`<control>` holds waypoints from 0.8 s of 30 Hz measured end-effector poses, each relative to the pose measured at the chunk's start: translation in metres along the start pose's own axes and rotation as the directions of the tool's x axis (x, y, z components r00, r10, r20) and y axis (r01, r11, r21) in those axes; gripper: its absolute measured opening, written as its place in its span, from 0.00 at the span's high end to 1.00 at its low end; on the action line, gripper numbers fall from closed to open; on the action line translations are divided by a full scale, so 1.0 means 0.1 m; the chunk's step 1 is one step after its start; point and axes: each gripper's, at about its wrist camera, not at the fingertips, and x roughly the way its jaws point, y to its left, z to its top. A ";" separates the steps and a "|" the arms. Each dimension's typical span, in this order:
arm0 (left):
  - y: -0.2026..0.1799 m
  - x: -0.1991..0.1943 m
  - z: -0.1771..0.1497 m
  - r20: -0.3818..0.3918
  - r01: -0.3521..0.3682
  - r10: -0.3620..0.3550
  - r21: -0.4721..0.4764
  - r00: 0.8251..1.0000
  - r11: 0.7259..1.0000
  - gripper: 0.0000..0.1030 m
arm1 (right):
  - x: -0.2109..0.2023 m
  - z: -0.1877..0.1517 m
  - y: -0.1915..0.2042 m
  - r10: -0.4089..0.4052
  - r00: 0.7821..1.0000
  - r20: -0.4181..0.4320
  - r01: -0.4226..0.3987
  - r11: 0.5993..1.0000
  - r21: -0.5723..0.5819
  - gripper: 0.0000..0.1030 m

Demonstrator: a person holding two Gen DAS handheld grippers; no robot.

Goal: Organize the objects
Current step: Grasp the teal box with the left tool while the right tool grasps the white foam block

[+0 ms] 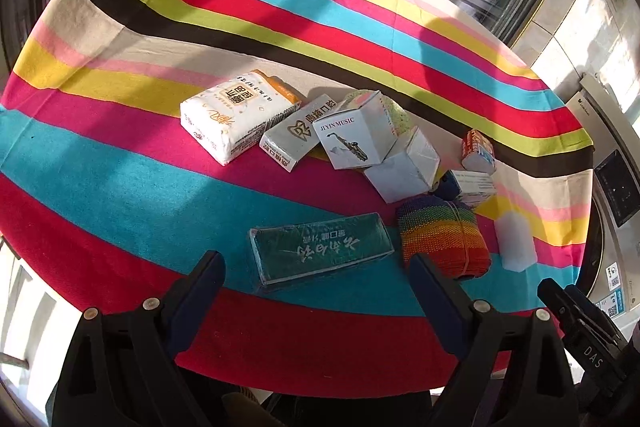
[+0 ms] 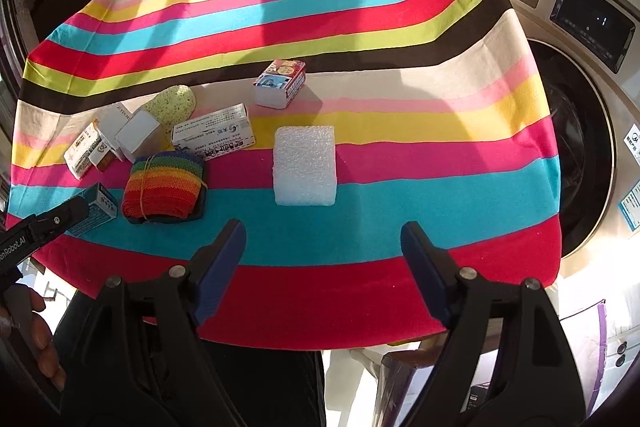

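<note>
My left gripper (image 1: 316,261) is open and empty, just short of a green box (image 1: 322,253) lying flat. Beyond it lie a white tissue pack (image 1: 236,115), a white carton (image 1: 298,133), a saxophone box (image 1: 354,137) and a plain white box (image 1: 404,167). A rainbow knitted roll (image 1: 444,237) lies right of the green box and also shows in the right wrist view (image 2: 164,183). My right gripper (image 2: 322,241) is open and empty, just short of a white foam block (image 2: 305,165). A small printed box (image 2: 281,83) stands farther back.
A striped cloth (image 2: 360,7) covers the table. A washing machine (image 2: 580,107) stands close at the right. A yellow-green sponge (image 2: 172,105) and a white medicine box (image 2: 214,133) lie in the left cluster. The left gripper's body (image 2: 44,223) shows at the left edge.
</note>
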 end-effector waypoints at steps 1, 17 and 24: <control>-0.01 0.02 0.00 -0.002 -0.017 0.017 -0.003 1.000 1.000 0.09 | 0.03 0.02 0.02 -0.004 1.000 0.001 0.004 1.000 -0.004 0.20; -0.14 0.11 0.00 0.075 -0.106 0.100 0.088 0.992 0.990 0.25 | 0.52 0.27 0.12 -0.045 0.999 -0.021 0.045 0.999 -0.031 0.20; -0.15 0.10 -0.01 0.077 -0.084 0.079 0.064 0.994 0.994 0.25 | 0.69 0.30 0.16 -0.054 0.998 -0.029 0.052 0.997 -0.048 0.26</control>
